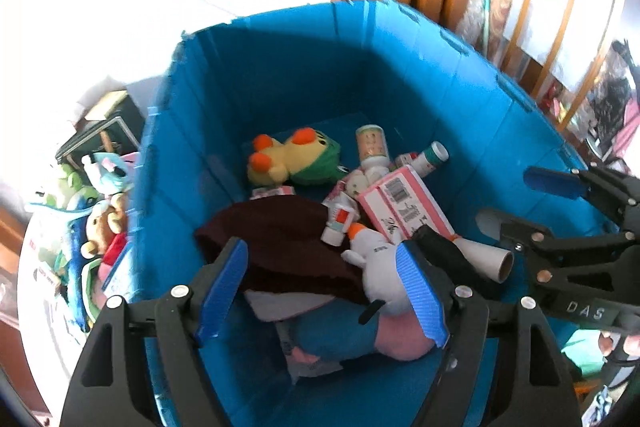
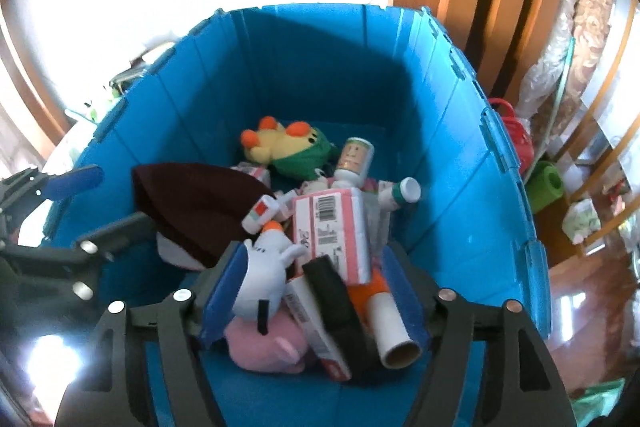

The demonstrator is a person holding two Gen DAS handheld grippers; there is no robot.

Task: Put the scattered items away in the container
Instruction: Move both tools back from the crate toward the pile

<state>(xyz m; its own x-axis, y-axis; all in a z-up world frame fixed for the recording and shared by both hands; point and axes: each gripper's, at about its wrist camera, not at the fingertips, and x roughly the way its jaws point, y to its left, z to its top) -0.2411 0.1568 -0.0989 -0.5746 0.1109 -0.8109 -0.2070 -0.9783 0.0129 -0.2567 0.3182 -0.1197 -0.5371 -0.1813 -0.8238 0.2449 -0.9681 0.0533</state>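
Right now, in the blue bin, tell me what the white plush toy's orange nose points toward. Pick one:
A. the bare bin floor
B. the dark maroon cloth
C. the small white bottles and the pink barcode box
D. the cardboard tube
C: the white plush toy lies with its orange tip up against the small white bottles, beside the pink barcode box, inside the blue bin.

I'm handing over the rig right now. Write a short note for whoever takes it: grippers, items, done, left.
Left gripper: jaws open, empty, above the blue bin.
Right gripper: jaws open, empty, above the same bin.
Done: duck plush, maroon cloth, pink box, bottles and cardboard tube lie inside.
Left: plush toys piled outside the bin, to its left in the left wrist view.
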